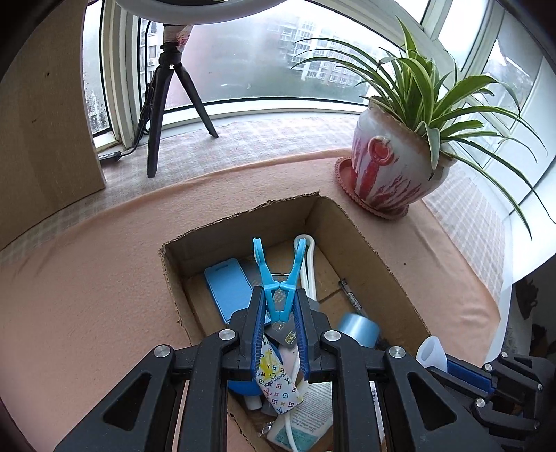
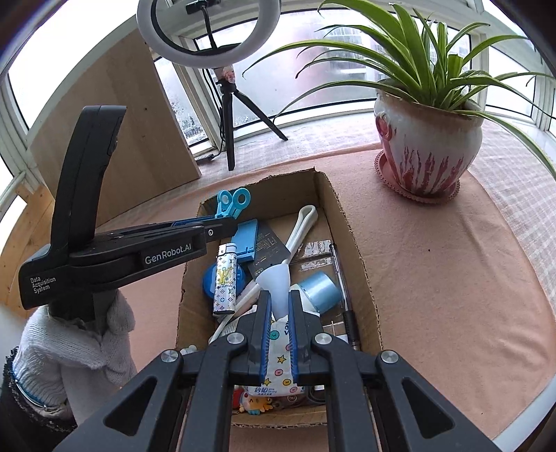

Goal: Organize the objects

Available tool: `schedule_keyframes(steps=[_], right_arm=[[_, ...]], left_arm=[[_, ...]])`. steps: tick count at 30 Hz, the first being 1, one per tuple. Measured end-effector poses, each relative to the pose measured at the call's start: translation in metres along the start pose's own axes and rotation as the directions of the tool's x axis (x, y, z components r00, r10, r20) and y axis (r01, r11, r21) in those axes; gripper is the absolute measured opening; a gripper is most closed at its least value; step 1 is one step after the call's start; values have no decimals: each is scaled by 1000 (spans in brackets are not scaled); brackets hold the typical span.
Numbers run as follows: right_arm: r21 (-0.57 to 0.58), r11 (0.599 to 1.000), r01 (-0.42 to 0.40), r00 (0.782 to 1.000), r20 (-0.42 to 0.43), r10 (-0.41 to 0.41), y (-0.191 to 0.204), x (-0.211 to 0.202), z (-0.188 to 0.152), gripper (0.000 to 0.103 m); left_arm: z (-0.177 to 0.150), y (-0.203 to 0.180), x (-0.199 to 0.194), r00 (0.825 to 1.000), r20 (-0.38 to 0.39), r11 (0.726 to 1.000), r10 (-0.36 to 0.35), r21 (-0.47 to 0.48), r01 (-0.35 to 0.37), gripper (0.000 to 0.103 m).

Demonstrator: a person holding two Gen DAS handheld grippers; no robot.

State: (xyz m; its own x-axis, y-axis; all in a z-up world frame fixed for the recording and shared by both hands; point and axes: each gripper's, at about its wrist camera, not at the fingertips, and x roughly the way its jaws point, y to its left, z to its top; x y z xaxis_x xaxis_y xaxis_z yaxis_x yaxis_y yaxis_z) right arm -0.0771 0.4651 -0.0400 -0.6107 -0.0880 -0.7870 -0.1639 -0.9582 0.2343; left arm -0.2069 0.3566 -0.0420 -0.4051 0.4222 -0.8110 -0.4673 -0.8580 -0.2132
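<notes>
The left gripper [image 1: 279, 313] has its jaws closed on a blue clothespin [image 1: 279, 278], and the right gripper [image 2: 279, 306] pinches a small white funnel [image 2: 278, 283]. Both hang over the cardboard box [image 2: 358, 243] on the desk. Both things look light, stiff and a little slippery, so a grip on the middle seems best.

Green spiky plant [image 1: 441, 101] in a white and red pot [image 1: 389, 167], standing on a pink saucer [image 1: 342, 174]. Black tripod [image 1: 163, 104] by the window [image 1: 243, 59], holding a round white ring light [image 2: 208, 31]. Wooden board [image 2: 132, 114] leaning at the left. Pink cloth [image 1: 87, 295] spread underneath.
</notes>
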Motion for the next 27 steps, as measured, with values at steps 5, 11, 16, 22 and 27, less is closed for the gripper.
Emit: schedule_keyframes(steps=[5,11,16,22,27], right_arm=[[1,1000,-30,999,20,30,-2,-5,0,27],[-18,1000,-13,999,44,14,4,-14,0,62],[-20,1000,-5,999,34,6,8,-13,-1,64],[-25,1000,-5,999,39,6,18,-19,-3,65],[-22,1000,-14,999,43,15,31,-23,-6,65]], left_arm=[[1,-3,-4,1000,19,1000,25,10,-25,75],[1,0,-12,999,26,999,30,15,-31,76],[-3,6,-23,998,42,999,42,4,-42,77],[-12,25,-50,996,63,998,60,-26,-59,79],[-26,45,-80,992,89,995,94,-47,-90,79]])
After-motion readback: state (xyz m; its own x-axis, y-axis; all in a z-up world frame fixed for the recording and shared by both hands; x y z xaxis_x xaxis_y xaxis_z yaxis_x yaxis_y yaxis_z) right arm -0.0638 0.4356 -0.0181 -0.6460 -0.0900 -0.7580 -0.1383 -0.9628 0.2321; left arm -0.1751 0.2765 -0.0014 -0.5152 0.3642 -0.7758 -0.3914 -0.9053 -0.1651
